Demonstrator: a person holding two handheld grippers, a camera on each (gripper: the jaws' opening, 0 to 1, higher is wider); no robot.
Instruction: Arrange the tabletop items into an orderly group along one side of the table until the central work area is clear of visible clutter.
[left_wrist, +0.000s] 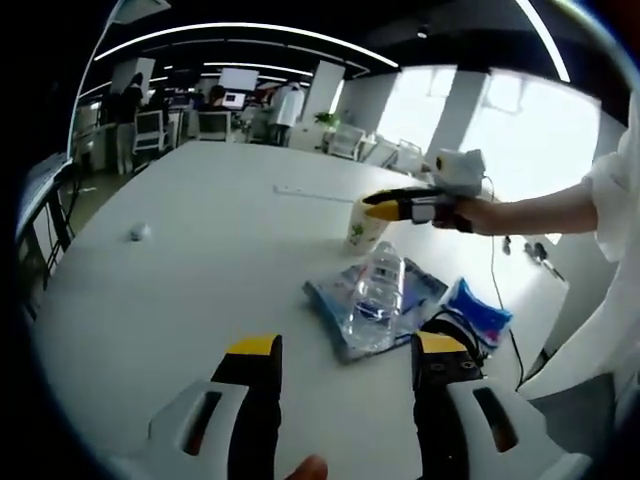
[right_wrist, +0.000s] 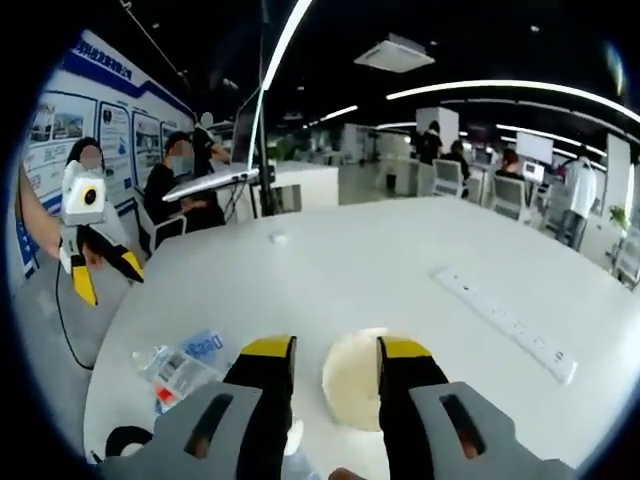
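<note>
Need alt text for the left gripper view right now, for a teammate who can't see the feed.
The left gripper, jaws apart, hangs over a white table just short of a clear plastic bottle lying on a blue packet. Beyond them, the right gripper reaches over a paper cup.

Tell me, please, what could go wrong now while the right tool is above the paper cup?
1. The right tool stands open around the paper cup. The cup looks light, so a hard or off-centre squeeze could crush or tip it.
2. In the left gripper view, the cup is near the plastic bottle, which lies on a blue packet. A knock could make the bottle roll.
3. The power strip lies nearby; a wide sweep might hit it.
</note>
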